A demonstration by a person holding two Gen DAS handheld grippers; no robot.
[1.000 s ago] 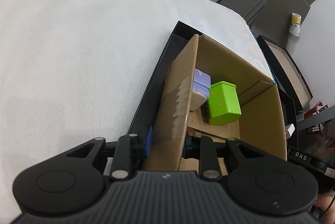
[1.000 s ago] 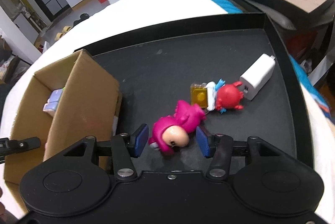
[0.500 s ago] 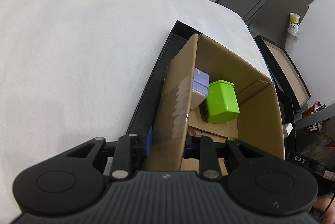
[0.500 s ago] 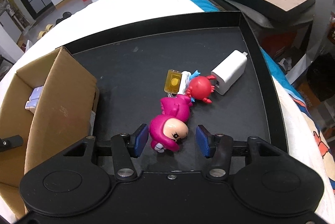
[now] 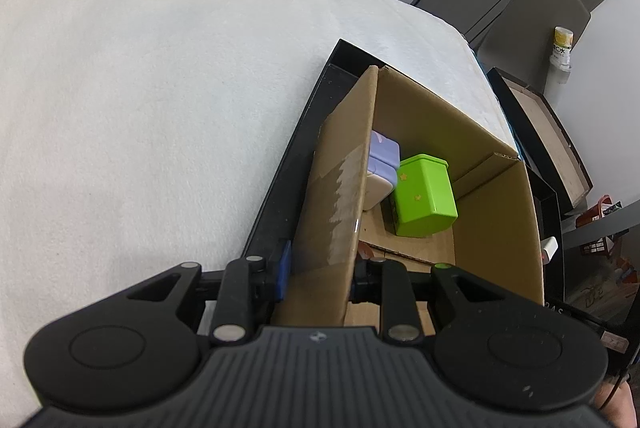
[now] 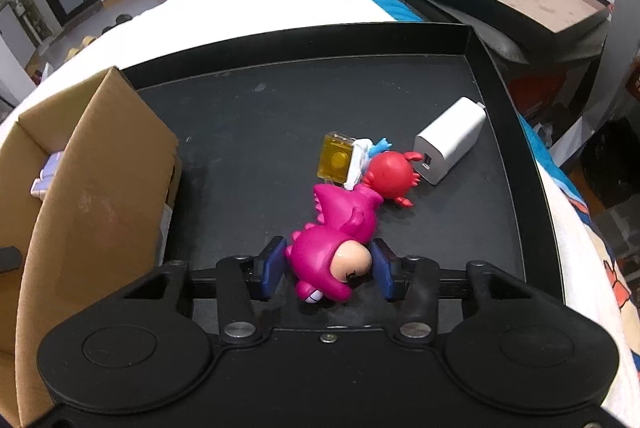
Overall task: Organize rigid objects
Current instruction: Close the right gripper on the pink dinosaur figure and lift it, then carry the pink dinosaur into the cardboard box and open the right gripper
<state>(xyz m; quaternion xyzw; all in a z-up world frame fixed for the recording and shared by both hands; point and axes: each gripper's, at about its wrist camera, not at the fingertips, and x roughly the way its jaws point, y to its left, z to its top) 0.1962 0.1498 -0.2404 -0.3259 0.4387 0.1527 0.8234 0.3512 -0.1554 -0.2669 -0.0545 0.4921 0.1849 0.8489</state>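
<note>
Magenta plastic makes up the dinosaur figure (image 6: 334,248): a glossy toy with a peach face, closed painted eyes, a white grin and a row of small spikes down its back. It lies on its side near the front edge of the black tray (image 6: 496,76), head toward the camera, tail touching a small red crab toy (image 6: 390,174). The right gripper (image 6: 330,270) straddles its head, and its jaws are closing; the blue pads (image 6: 272,264) stand just at the toy's two sides, though whether they already press on it I cannot tell.

Behind the crab, a yellow translucent block (image 6: 335,160) with a white and blue piece against it sits toward the tray's middle. A white charger (image 6: 450,140) lies by the tray's right edge, one end touching the crab.

The cardboard box (image 5: 496,184) stands along the tray's left edge. The left gripper (image 5: 320,278) is clamped on the box's near wall, one pad outside, the other finger inside. In the box, a lime-green lidded box (image 5: 424,200) with small yellow stars lies tipped on the floor toward the far corner, and a lilac and white block (image 5: 382,164) leans against the left wall, touching the green one. The tray rests on a white fleecy cover (image 5: 140,100).
</note>
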